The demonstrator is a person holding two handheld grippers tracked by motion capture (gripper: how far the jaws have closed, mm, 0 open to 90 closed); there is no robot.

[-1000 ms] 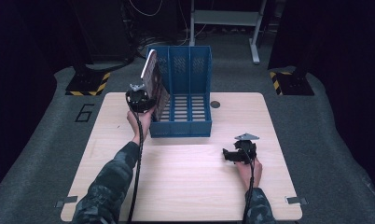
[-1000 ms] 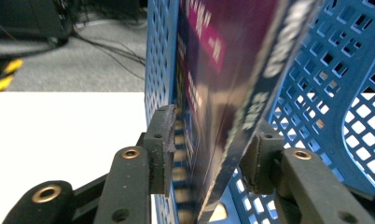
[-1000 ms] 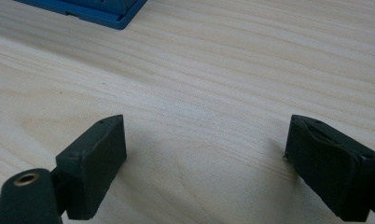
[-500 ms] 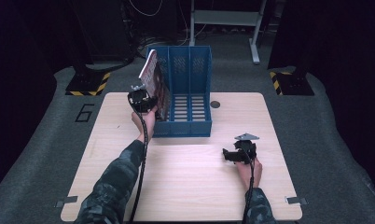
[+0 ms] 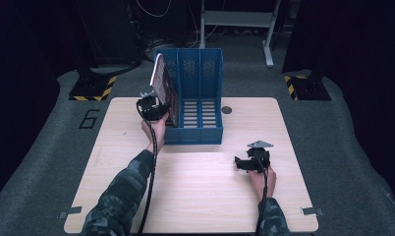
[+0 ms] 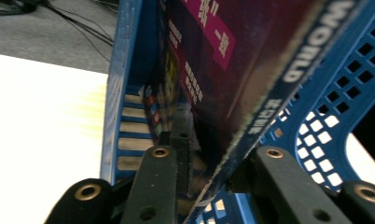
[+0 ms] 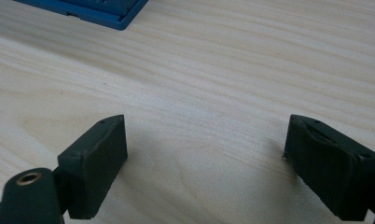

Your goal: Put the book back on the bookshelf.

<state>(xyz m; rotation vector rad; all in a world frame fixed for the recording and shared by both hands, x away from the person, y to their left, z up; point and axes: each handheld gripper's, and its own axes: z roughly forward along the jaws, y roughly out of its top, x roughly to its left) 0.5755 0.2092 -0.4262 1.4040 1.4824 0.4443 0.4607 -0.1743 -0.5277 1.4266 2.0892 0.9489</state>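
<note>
A dark magazine point(image 5: 163, 88) with pink print stands tilted in the leftmost slot of the blue file rack point(image 5: 200, 83), its top leaning left over the rack's side. My left gripper point(image 5: 154, 109) is at the magazine's near lower edge. In the left gripper view the magazine's spine point(image 6: 232, 70) runs down between the jaws of the left gripper point(image 6: 217, 158). The jaws have just been opening and a dark gap shows at the right jaw. My right gripper point(image 5: 242, 163) rests on the table, and in its own view the right gripper point(image 7: 206, 140) is open with nothing between its jaws.
The rack's blue wall point(image 6: 125, 93) stands at the back middle of the wooden table point(image 5: 195, 196). A small dark round spot point(image 5: 226, 109) lies right of the rack. Dark floor and stands with yellow-black stripes point(image 5: 92, 88) surround the table.
The left gripper has shifted slightly toward the near side along the rack's left slot, with the magazine staying in the slot. The right gripper has not moved.
</note>
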